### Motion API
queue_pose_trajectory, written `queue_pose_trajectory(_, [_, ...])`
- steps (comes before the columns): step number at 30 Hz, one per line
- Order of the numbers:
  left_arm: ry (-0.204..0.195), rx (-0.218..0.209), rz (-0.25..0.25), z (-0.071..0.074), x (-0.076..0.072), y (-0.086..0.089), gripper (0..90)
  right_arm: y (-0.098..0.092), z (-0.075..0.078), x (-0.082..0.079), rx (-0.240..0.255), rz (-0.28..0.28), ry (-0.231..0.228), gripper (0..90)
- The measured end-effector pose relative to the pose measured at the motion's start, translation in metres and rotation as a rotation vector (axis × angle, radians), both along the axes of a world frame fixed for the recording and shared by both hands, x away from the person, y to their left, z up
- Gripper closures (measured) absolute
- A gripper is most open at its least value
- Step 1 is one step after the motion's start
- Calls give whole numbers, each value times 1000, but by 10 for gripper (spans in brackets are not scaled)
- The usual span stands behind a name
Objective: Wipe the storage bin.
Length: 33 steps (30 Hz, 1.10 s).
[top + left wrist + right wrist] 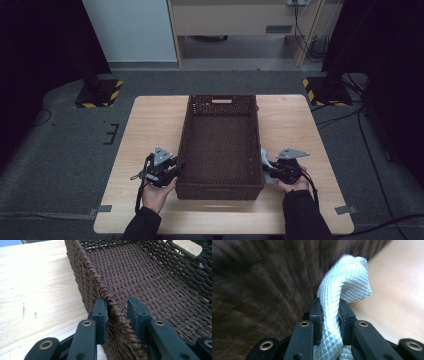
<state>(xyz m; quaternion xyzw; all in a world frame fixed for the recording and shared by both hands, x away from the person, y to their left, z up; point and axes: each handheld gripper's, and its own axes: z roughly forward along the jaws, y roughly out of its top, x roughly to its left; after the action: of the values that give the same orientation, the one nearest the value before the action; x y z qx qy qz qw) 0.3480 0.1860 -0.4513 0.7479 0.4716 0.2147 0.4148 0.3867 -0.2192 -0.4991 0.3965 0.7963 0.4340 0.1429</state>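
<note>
The left hand [157,195] enters at 7 o'clock of the high view and the right hand [295,186] at 5 o'clock, each with a dark sleeve behind it. Each hand carries one gripper, topped by a grey three-cornered plate.

The left gripper [176,166] stands at the basket's [220,187] left wall, near its front corner. In the left gripper view, the left gripper [117,311] straddles the braided rim [100,282]: one jaw is outside the wall, the other inside. The outer jaw touches the rim. A narrow gap remains between the rim and the inner jaw. The jaws are narrow but not clamped.

The right gripper [265,167] stands at the basket's right wall, near the front corner. In the right gripper view, the right gripper [329,312] clamps a white rope [345,283] between both pads. The rope has a diamond weave. It rises from the jaws toward 12 o'clock and folds over at the top toward 3 o'clock. The basket wall, blurred, lies to the 9 o'clock side of the rope. In the high view the rope [263,157] lies just beside the wall's outer face.

The basket is dark brown wicker, rectangular and open-topped. It sits at the middle of the table [150,125], long axis running from 6 to 12 o'clock. Its far wall has a handle slot [221,101].

Beyond the table, at 10 and 2 o'clock, two bases with yellow-black stripes [100,93] stand on the grey floor.
</note>
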Motion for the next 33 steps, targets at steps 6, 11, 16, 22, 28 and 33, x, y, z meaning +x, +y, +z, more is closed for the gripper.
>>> queue_pose_trajectory(6, [4,-4,-5,0,4,1,685,-9,31,-14,141,8,-167,776])
queue_pose_trajectory(11, [5,-4,-7,-1,4,1,681,-6,16,-10,81,8,-89,776])
queue_pose_trajectory(16, [8,-5,-5,0,4,2,679,2,-7,-4,-29,30,19,776])
queue_pose_trajectory(22, [-2,-25,4,-2,7,2,679,12,-20,-3,-80,37,93,775])
queue_pose_trajectory(28, [0,-20,10,-2,12,1,679,-7,6,-10,49,-2,-11,776])
queue_pose_trajectory(33, [6,-23,13,-2,14,2,669,-14,30,-28,157,32,-139,777])
